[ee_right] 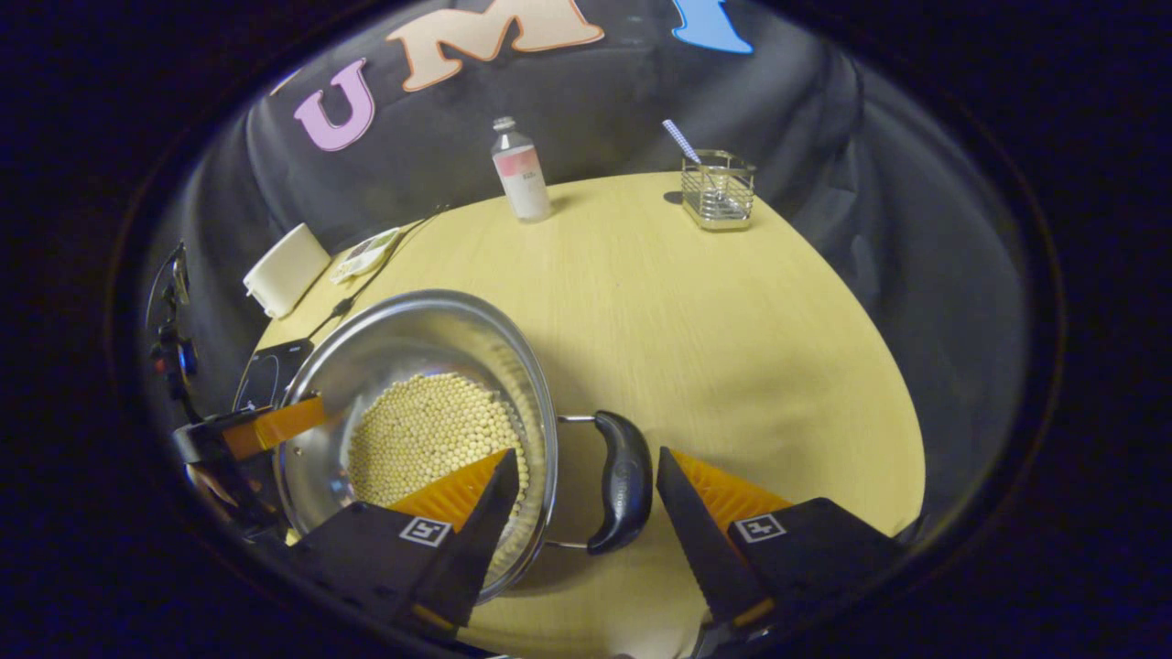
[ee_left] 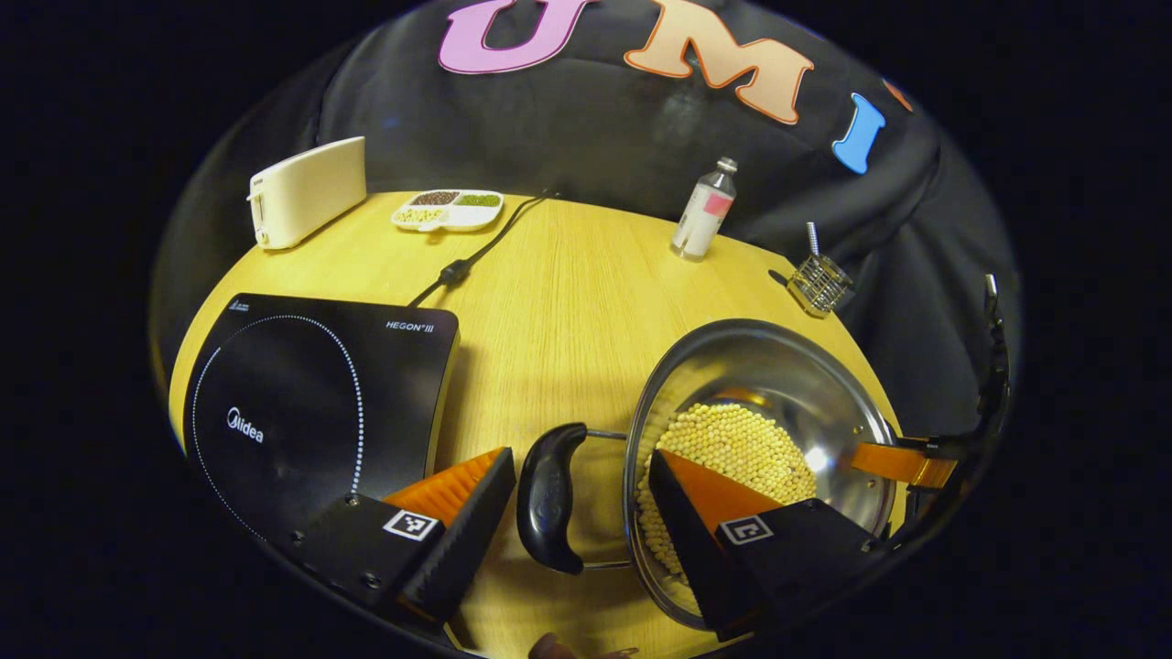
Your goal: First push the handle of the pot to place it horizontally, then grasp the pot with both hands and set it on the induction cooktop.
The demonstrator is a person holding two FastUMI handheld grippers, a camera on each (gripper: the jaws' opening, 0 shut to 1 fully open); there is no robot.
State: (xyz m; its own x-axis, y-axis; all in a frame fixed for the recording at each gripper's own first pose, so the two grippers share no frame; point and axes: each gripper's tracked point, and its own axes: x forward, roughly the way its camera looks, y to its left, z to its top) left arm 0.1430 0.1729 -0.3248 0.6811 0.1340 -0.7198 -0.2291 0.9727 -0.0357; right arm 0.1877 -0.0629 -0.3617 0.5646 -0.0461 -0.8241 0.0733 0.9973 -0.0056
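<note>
The left gripper (ee_left: 577,499) was spread wide around the pot's left handle (ee_left: 549,497), not pressing it. The right gripper (ee_right: 586,499) likewise straddled the right handle (ee_right: 623,480), unclenched. The pot (ee_left: 760,366) of beans (ee_left: 732,448) sat on the table (ee_left: 549,302), right of the cooktop (ee_left: 311,403).

You have a shiny silver steel pot (ee_left: 778,384) filled with pale yellow beans (ee_left: 742,448), and its two side handles (ee_left: 549,496) are glossy black. At nine o'clock from it in the left gripper view lies the black induction cooktop (ee_left: 311,403), marked with a dotted white ring, on a light yellow wood-grain table (ee_left: 558,302). Towards twelve o'clock you see a cream toaster (ee_left: 307,192), a white tray (ee_left: 449,210) of brown, green and yellow contents, a clear bottle (ee_left: 703,210) with a pink-and-white label, and a silver wire rack (ee_right: 719,190).
</note>
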